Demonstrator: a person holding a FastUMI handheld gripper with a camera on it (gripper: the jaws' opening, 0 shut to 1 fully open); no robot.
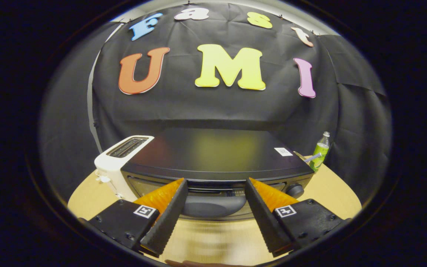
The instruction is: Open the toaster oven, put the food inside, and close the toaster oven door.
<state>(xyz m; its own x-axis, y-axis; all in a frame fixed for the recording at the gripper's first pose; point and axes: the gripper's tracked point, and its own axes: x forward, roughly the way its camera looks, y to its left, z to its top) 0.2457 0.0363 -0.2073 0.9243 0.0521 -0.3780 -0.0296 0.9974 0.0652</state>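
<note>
Toaster oven point(213, 155) blocks the way ahead; white toaster point(119, 163) flanks it; bare table point(213, 237) between.

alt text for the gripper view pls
Open gripper faces a black toaster oven on a wooden table, fingers either side of its door handle, door closed. White toaster beside it; green bottle beyond.

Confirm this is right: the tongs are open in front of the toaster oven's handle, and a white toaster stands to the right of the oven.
One detail is wrong. In the gripper view the white toaster stands left of the toaster oven, not right. The tongs are indeed open before the handle.
</note>
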